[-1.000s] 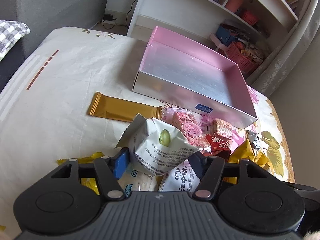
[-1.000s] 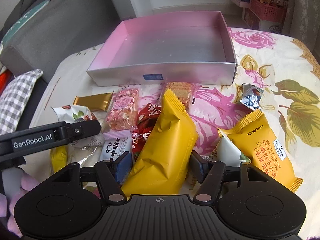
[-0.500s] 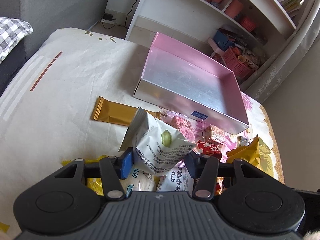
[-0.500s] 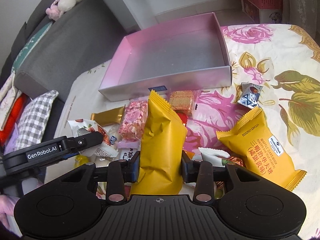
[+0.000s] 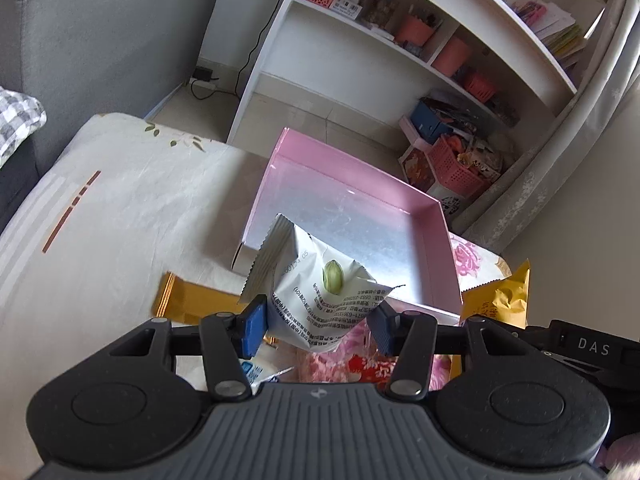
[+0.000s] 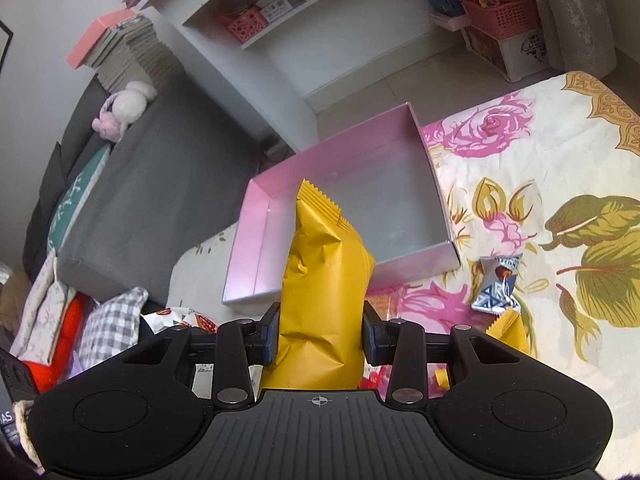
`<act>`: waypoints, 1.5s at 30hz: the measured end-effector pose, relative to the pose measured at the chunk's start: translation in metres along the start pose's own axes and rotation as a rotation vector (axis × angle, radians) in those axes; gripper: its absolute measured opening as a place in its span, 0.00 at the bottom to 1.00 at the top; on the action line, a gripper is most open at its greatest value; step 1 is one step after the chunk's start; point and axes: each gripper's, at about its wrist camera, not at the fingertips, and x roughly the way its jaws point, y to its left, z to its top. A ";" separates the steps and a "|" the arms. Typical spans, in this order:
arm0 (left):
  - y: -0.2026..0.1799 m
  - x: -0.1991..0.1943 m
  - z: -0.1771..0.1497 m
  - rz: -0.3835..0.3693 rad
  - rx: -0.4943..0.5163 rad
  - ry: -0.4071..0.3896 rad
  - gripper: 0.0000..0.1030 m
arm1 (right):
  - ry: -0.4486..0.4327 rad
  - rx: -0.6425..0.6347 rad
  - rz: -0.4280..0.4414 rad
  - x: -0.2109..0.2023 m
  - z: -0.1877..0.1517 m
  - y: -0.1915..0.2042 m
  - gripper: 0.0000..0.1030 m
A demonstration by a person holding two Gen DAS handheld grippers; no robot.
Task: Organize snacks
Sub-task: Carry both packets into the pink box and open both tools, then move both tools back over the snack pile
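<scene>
My left gripper [image 5: 318, 326] is shut on a white snack packet [image 5: 316, 296] with a green nut picture and holds it raised in front of the pink box's near wall. The pink box [image 5: 438, 248] with a silver floor is empty. My right gripper [image 6: 320, 338] is shut on a yellow snack bag [image 6: 324, 276] and holds it upright above the table, in front of the same pink box [image 6: 436, 200]. More snacks lie below: a gold bar [image 5: 188, 300], a pink packet [image 5: 320, 364] and a small blue-white packet [image 6: 496, 284].
A white shelf unit [image 5: 400, 40] with baskets stands behind the table. A grey sofa [image 6: 120, 184] with cushions is on the left. The floral tablecloth [image 6: 560, 168] covers the table to the right of the box. Another yellow bag [image 6: 510, 330] lies by my right gripper.
Both grippers have lifted their packets off the pile and moved up toward the pink box. The right gripper closed on the yellow bag during this time.
</scene>
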 end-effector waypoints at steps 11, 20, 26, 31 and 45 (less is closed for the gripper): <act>-0.023 0.049 0.024 0.033 0.091 -0.050 0.48 | -0.091 0.041 0.001 0.025 0.046 -0.019 0.37; -0.018 0.079 0.028 0.060 0.138 -0.059 0.49 | -0.118 0.023 -0.051 0.056 0.058 -0.033 0.37; -0.014 0.086 0.029 0.059 0.155 -0.083 0.52 | -0.125 0.010 -0.036 0.064 0.060 -0.033 0.39; -0.016 0.082 0.026 0.060 0.167 -0.096 0.65 | -0.137 0.006 -0.042 0.060 0.060 -0.030 0.57; -0.024 0.045 0.016 0.054 0.217 -0.068 0.97 | -0.132 0.029 -0.049 0.023 0.049 -0.026 0.80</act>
